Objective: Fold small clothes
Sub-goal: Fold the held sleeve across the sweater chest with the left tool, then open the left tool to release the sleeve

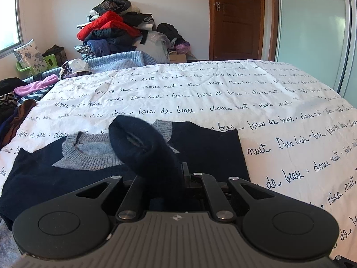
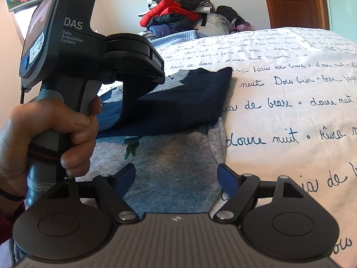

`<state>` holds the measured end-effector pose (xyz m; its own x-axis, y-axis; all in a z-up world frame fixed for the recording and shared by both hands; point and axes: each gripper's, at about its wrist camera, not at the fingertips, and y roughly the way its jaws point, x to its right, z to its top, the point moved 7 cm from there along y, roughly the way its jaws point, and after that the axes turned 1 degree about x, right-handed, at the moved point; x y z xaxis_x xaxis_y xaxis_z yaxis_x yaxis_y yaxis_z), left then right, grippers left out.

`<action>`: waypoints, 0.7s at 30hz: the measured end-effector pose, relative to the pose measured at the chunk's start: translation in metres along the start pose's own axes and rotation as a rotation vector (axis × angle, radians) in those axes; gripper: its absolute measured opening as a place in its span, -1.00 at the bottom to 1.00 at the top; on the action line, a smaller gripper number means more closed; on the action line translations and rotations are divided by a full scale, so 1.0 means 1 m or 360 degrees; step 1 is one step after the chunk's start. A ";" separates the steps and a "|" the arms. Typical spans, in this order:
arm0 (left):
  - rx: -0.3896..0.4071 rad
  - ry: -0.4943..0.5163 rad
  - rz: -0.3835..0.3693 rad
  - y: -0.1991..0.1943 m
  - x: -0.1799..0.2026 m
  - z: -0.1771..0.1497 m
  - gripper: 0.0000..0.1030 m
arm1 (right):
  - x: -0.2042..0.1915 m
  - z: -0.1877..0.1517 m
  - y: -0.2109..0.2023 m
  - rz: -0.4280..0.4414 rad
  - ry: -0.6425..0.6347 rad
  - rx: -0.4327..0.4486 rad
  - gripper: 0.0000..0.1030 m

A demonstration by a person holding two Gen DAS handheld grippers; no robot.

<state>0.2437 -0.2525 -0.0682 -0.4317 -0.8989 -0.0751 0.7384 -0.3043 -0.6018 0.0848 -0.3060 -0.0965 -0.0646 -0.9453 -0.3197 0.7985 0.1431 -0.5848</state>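
A small sweater lies flat on the bed. It is dark blue on top and grey lower down, with a grey knit collar. The bed cover is white with dark curly writing all over it.

The left gripper is pressed together on a dark blue sleeve. The sleeve sticks up from the jaws and its open end curls over the collar. The gripper's fingers are hidden by the cloth, so the pinch itself does not show well.

In the right wrist view, a hand holds the left gripper's handle, just above the sweater's left part. The right gripper is spread wide, with nothing between its blue pads. It hangs over the grey lower part of the sweater, near the sweater's right edge. I cannot tell if the pads touch the cloth.

A small green picture is on the grey part, just under the blue part.

Far back by the wall is a big pile of clothes with a red jacket in it. A brown door is to the right of the pile. More clothes lie on the left side of the bed.
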 end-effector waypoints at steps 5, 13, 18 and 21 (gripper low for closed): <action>-0.0006 0.0011 -0.0042 -0.003 0.004 -0.002 -0.53 | 0.005 -0.003 -0.004 -0.0025 0.0011 -0.0006 0.57; 0.0068 0.0016 -0.0023 -0.023 0.007 0.006 0.26 | 0.009 -0.006 -0.013 -0.0055 0.0008 0.0005 0.57; 0.0087 0.0003 0.0121 -0.038 -0.012 -0.001 0.51 | 0.003 -0.006 -0.019 -0.0050 -0.0003 0.0016 0.57; 0.0050 -0.0029 0.0165 -0.043 -0.027 -0.012 0.54 | -0.004 -0.008 -0.018 -0.0040 -0.0029 0.0005 0.57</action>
<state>0.2172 -0.2113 -0.0501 -0.3430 -0.9315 -0.1212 0.7947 -0.2190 -0.5661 0.0661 -0.3027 -0.0903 -0.0740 -0.9538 -0.2913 0.7986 0.1183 -0.5901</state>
